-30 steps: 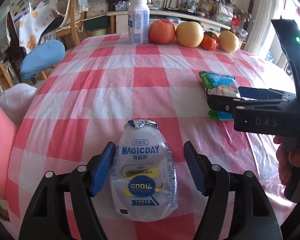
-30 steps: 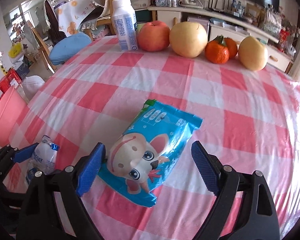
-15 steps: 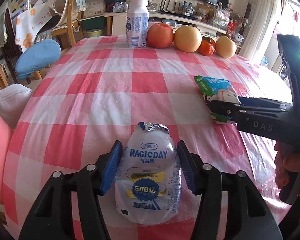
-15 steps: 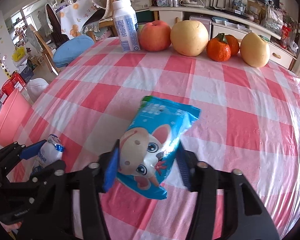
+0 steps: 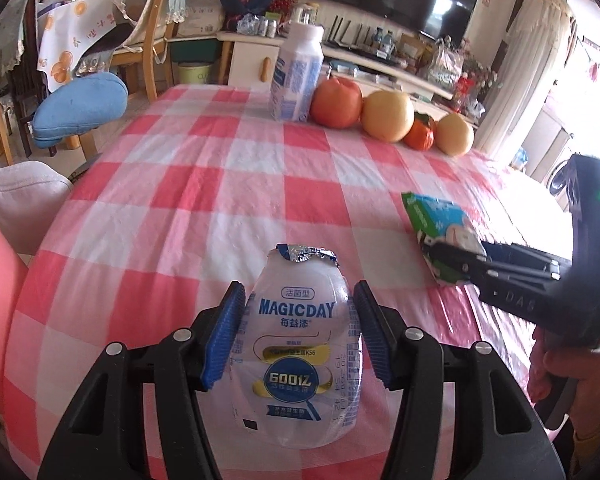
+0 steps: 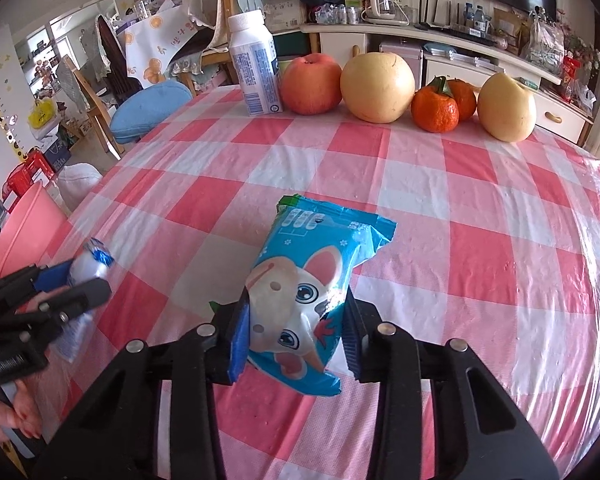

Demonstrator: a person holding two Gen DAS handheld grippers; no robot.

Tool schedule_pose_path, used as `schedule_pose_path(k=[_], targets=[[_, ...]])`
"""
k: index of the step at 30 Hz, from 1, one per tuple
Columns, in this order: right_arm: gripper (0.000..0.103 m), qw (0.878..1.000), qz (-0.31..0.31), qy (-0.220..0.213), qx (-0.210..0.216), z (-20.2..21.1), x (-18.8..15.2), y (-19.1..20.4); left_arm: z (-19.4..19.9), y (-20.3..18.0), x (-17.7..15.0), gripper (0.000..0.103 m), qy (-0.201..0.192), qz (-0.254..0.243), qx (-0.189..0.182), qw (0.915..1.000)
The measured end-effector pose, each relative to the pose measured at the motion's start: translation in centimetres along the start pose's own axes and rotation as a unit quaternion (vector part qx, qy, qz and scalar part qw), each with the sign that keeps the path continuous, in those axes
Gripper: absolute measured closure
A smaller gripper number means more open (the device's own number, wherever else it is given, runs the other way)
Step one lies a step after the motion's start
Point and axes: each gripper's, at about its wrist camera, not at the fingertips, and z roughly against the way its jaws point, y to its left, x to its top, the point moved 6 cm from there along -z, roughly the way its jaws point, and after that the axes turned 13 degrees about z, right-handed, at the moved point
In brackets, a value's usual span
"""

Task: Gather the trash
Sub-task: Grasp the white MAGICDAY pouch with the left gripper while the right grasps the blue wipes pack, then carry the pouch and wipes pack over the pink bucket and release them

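A crushed clear yoghurt bottle (image 5: 300,344) marked MAGICDAY, its foil lid torn, sits between the blue pads of my left gripper (image 5: 300,300), which is shut on its sides just above the checked tablecloth (image 5: 220,184). To the right lies a blue snack packet (image 6: 320,264) with a cartoon animal face. My right gripper (image 6: 296,312) is closing its jaws on the packet's near end, and the pads press into it and crumple it. The left wrist view shows the packet (image 5: 436,216) in the right gripper (image 5: 440,252). The right wrist view shows the left gripper (image 6: 72,280) with the bottle (image 6: 90,260).
An upright white milk bottle (image 6: 256,72), an apple (image 6: 310,84), two pears (image 6: 378,88) and tangerines (image 6: 434,110) line the table's far edge. A pink basin (image 6: 24,232) stands beyond the left edge. A chair with a blue cushion (image 5: 80,108) is behind it.
Both grippers have closed in from wide open: the left onto the yoghurt bottle, the right onto the snack packet, which has crumpled. The left gripper has risen a little with the bottle.
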Motion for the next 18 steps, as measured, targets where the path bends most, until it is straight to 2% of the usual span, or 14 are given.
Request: schedule_pose_path(k=[18], targets=[[0.064,1.000,0.026,-0.015,-0.007,1.8,-0.4,4.4,5.2,4.2,4.1,0.046,-0.087,0.025,0.015,0.9958]])
